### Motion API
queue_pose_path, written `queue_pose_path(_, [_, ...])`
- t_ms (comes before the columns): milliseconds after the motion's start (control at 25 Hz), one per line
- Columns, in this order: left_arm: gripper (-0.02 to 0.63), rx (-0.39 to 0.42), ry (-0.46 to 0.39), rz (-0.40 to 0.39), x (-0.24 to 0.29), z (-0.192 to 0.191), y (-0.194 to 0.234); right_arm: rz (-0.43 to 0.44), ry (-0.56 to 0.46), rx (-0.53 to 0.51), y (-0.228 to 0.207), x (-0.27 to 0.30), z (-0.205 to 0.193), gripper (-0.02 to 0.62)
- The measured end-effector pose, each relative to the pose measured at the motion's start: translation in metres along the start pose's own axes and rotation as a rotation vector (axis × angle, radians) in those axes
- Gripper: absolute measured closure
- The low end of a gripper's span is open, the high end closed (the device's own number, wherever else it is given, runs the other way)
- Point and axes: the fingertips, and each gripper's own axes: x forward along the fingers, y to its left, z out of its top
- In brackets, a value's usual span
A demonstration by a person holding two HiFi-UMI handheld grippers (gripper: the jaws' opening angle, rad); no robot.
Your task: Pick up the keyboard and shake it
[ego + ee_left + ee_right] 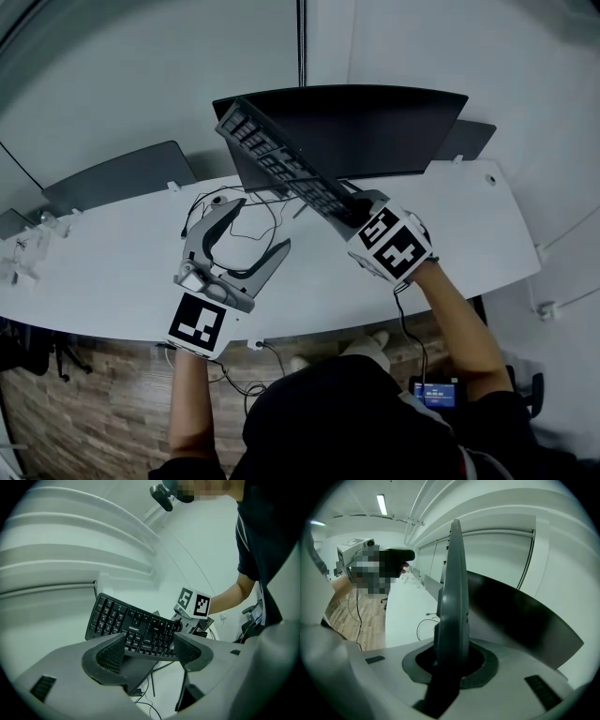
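Grip: the right gripper [361, 214] is pinched on one short end of the black keyboard [281, 159], which juts edge-up out of it (clear in the right gripper view) and hangs tilted in the air above the white desk [112, 272], in front of the monitor [375, 131]; the left gripper [258, 225] hovers spread and empty below it. Likely a light, stiff plastic slab, it may twist on a one-end hold; its free short end offers a second grip. One keyboard, one monitor, two grippers.
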Motion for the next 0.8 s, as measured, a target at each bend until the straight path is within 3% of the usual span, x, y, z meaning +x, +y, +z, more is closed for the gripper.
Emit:
queue_pose_path(280, [0.221,0.178,0.068,0.033,0.001,0.004,0.001,-0.052,0.054,-0.087,-0.001,-0.003,-0.003,0.503])
queue_pose_path(800, [0.166,0.397,0.119,0.109,-0.001,0.016,-0.001,-0.117,0.118,-0.227,0.004,-0.009,-0.005,0.503])
